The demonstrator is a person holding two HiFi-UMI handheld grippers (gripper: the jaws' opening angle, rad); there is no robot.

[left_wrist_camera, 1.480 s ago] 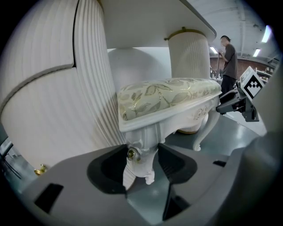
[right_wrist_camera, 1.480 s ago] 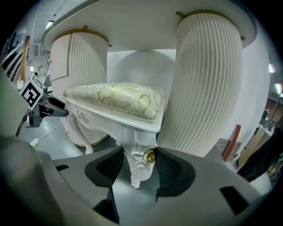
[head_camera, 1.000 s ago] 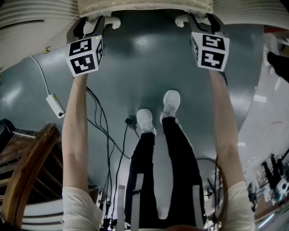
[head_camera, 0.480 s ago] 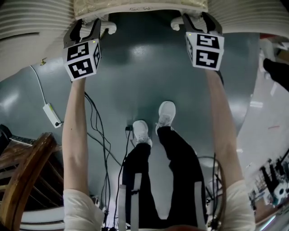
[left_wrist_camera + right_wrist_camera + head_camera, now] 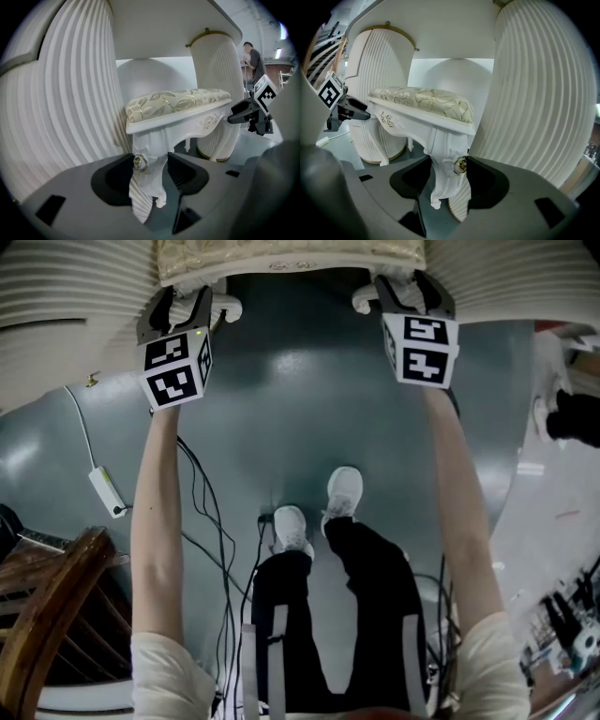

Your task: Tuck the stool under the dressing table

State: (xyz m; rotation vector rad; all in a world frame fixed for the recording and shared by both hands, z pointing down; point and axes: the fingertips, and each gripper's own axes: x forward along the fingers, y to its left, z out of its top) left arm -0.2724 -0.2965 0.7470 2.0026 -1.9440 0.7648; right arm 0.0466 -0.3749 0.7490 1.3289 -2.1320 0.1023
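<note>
The white stool (image 5: 291,259) with a floral cushion (image 5: 178,103) stands between the dressing table's ribbed pedestals (image 5: 66,296) (image 5: 511,277), under its top (image 5: 159,28). My left gripper (image 5: 178,301) is shut on the stool's near left leg (image 5: 150,187), its jaws against both sides of the leg by a gold knob (image 5: 139,162). My right gripper (image 5: 410,292) is shut on the near right leg (image 5: 440,180) in the same way. In the left gripper view a ribbed pedestal (image 5: 70,93) lies close on the left. In the right gripper view the other pedestal (image 5: 543,93) lies close on the right.
Black cables (image 5: 206,512) and a white adapter (image 5: 105,493) lie on the grey floor at the left. A wooden chair (image 5: 47,615) stands at lower left. The person's white shoes (image 5: 342,491) are behind the stool. Another person (image 5: 255,56) stands far off.
Both grippers have pushed the stool a little deeper between the pedestals. The person's feet have stepped forward after it. The grips have not changed.
</note>
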